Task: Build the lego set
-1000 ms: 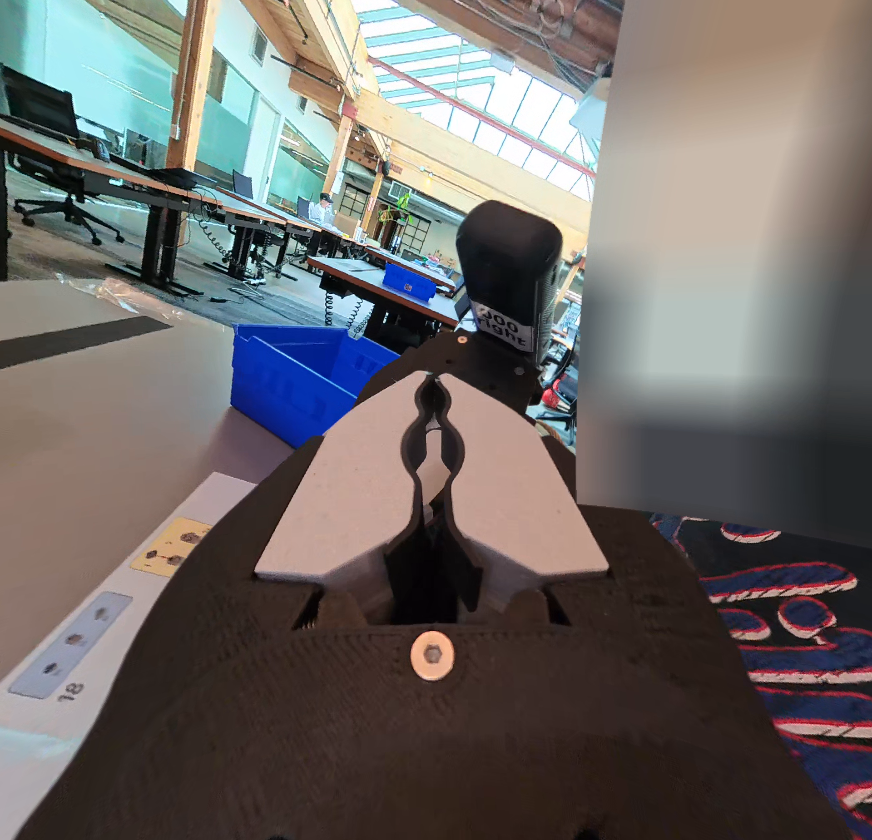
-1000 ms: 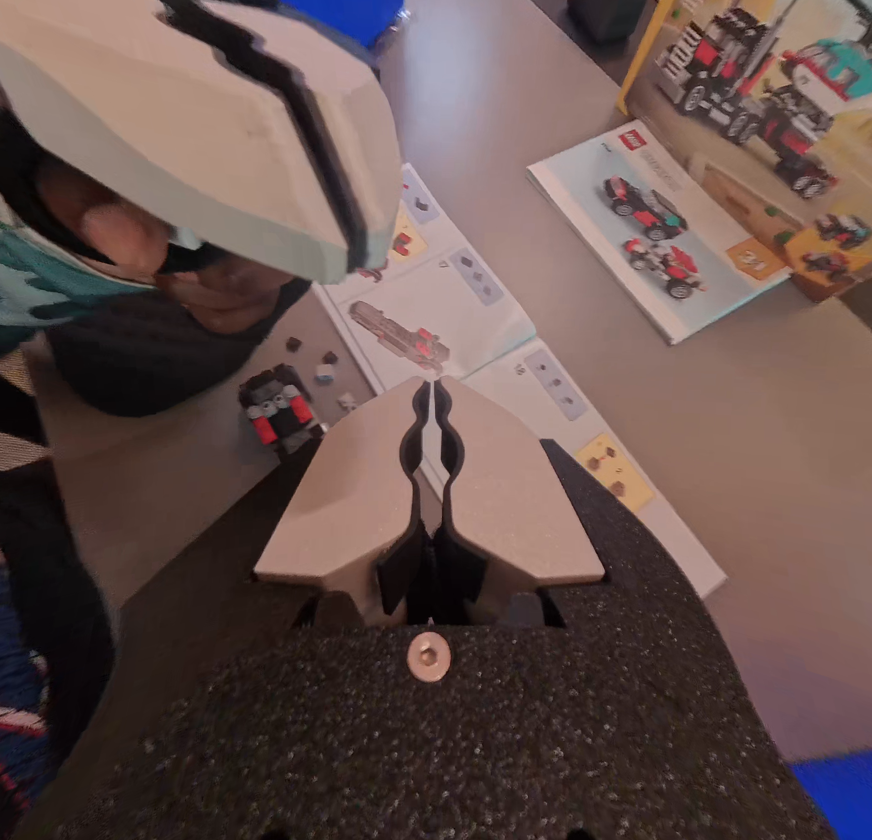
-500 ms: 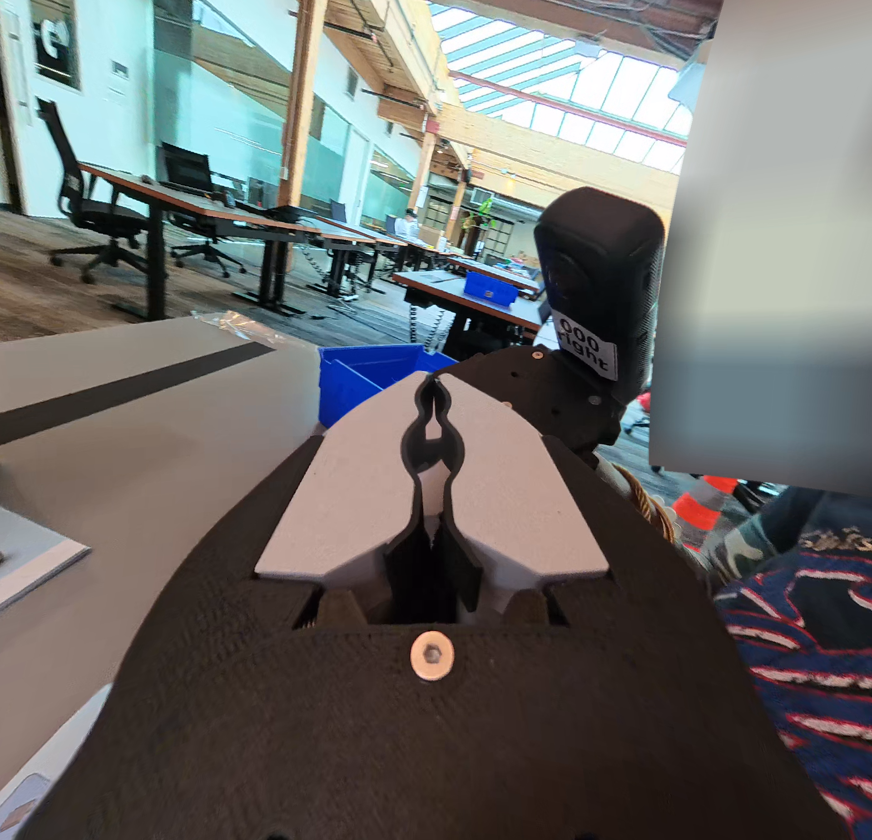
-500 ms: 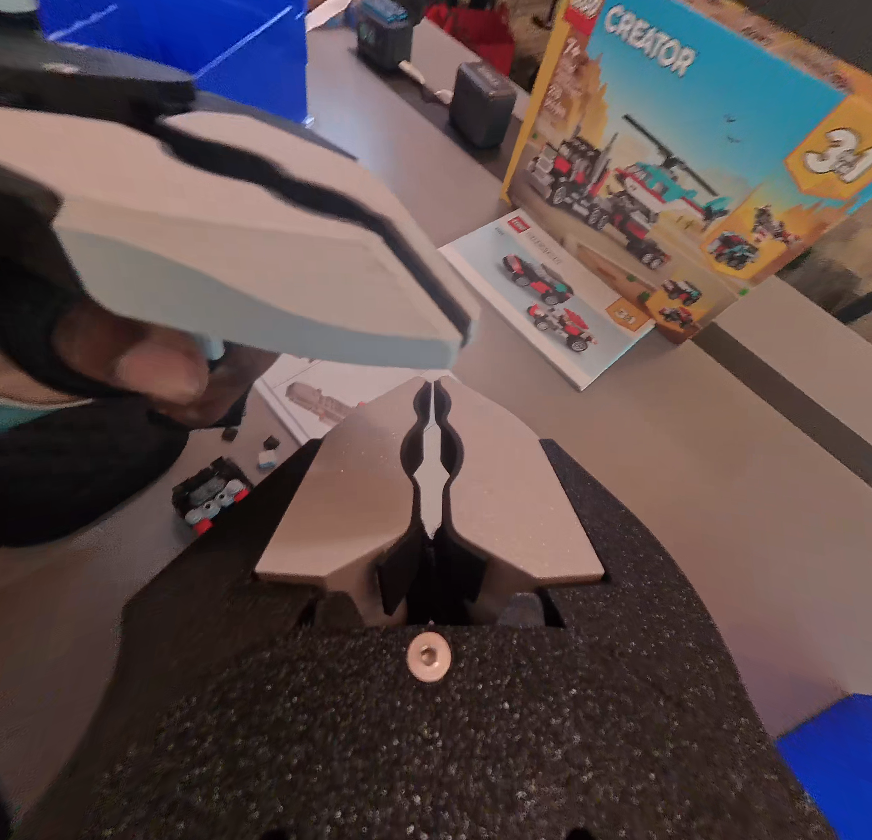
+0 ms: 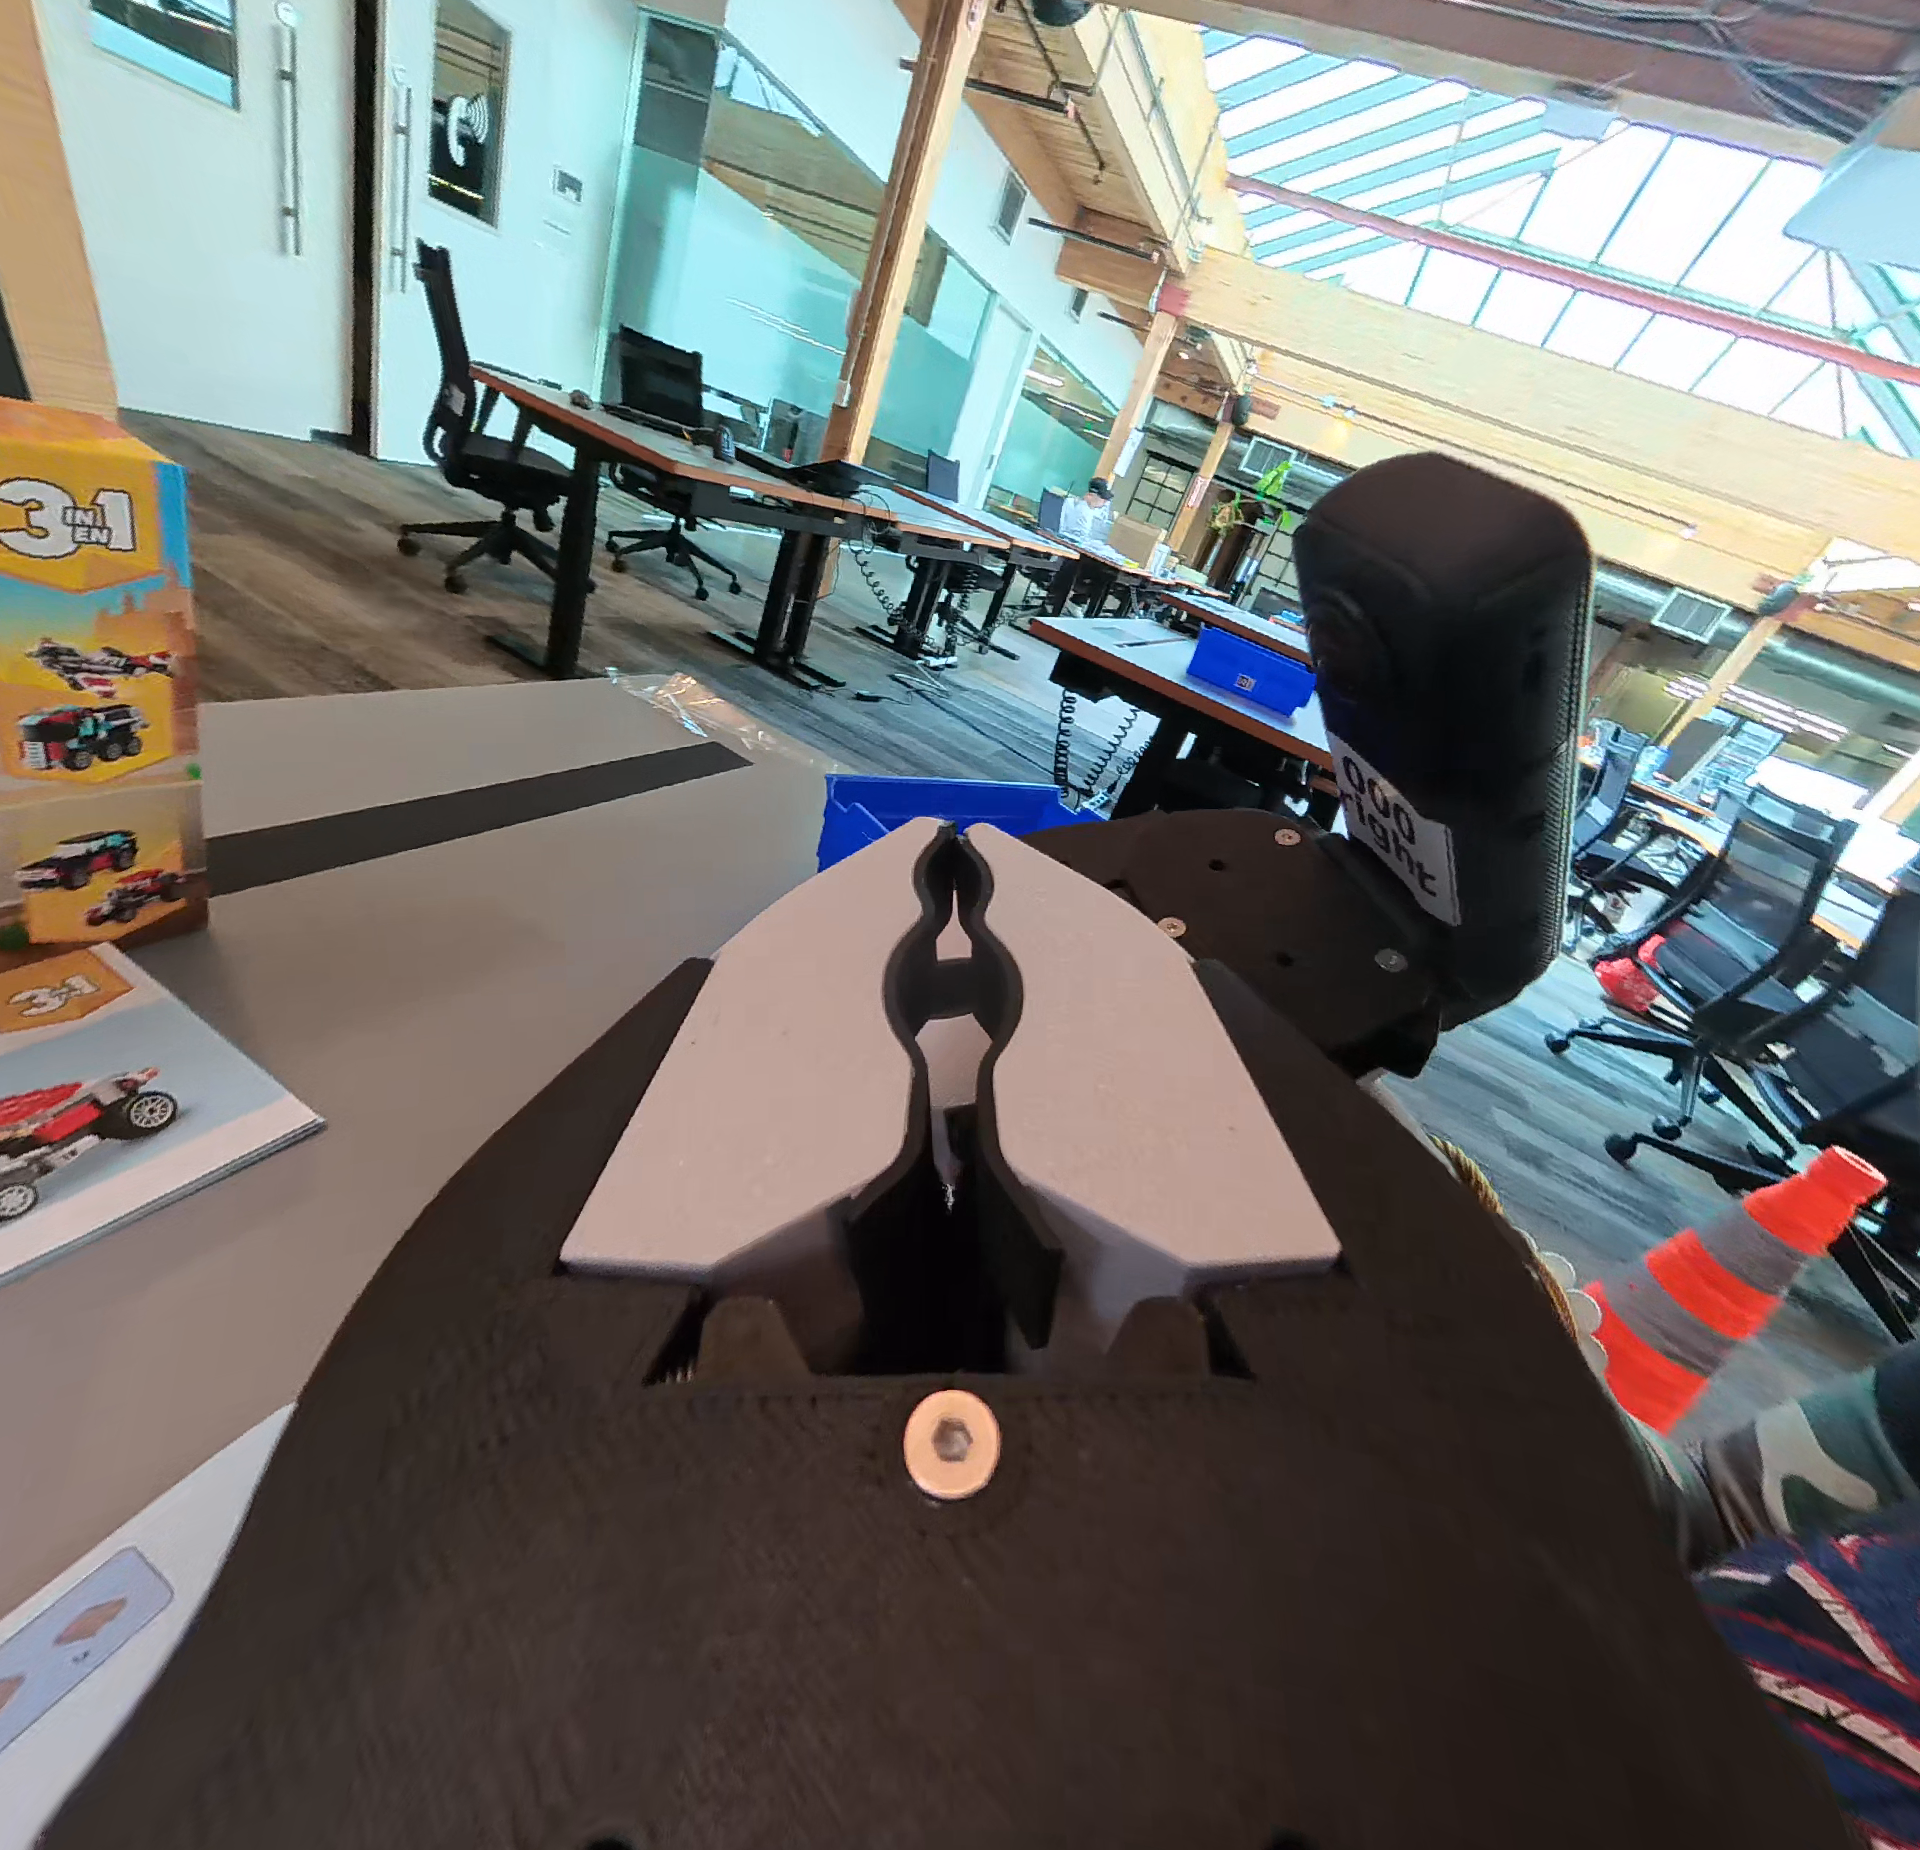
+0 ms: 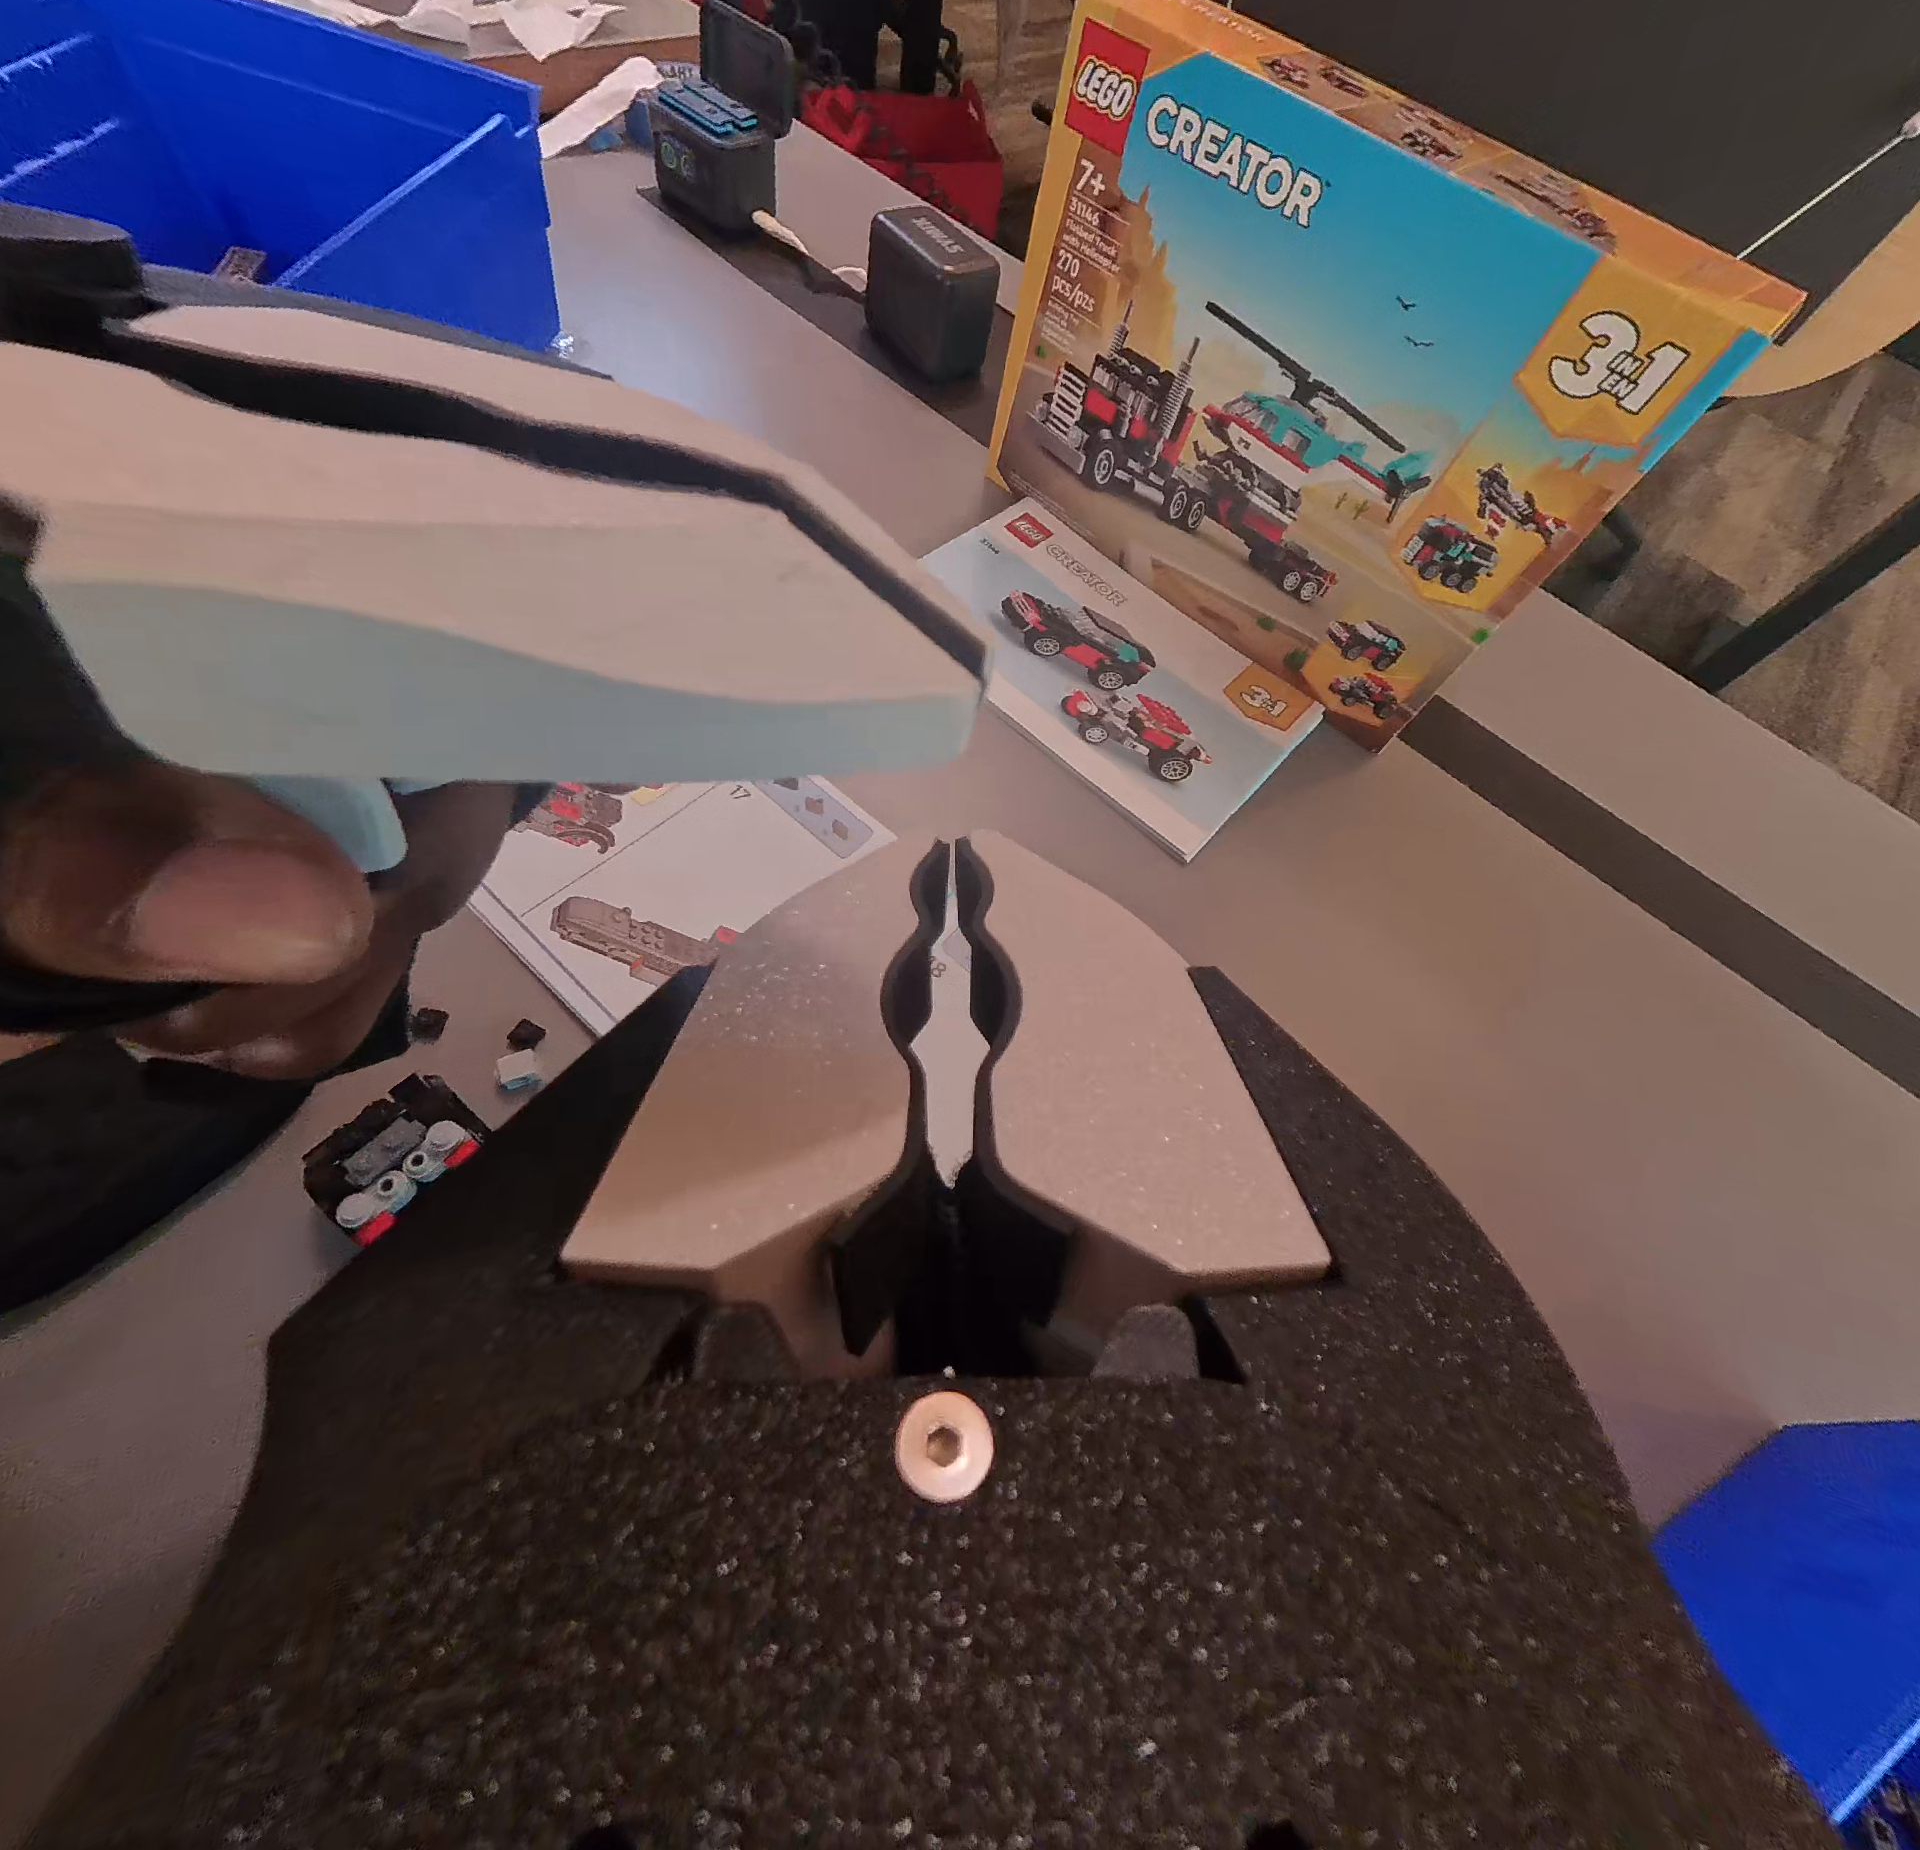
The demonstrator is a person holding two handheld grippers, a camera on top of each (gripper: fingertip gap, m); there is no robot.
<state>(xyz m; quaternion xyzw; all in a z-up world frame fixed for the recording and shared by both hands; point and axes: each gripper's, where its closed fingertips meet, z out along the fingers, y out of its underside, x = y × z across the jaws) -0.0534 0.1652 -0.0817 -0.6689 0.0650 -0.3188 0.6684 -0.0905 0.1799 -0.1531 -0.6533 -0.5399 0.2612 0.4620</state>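
Daylight floods the left wrist view from the skylights (image 5: pixel 1621 242) high and to the right of the left gripper (image 5: pixel 954 844), leaving the glass panes nearly washed out and the pale finger pads evenly lit. Straight beams bow toward the frame corners from the wide lens. The right wrist view is dimmer and warmer: the grey table (image 6: pixel 1455 1021) ahead of the right gripper (image 6: pixel 952 850) carries only soft shadows. The left gripper (image 6: pixel 966 657), crossing above and left of those tips, is smeared by motion and closeness, as is the thumb (image 6: pixel 208 907) beneath it; the lego box (image 6: pixel 1351 346) beyond stays sharp.
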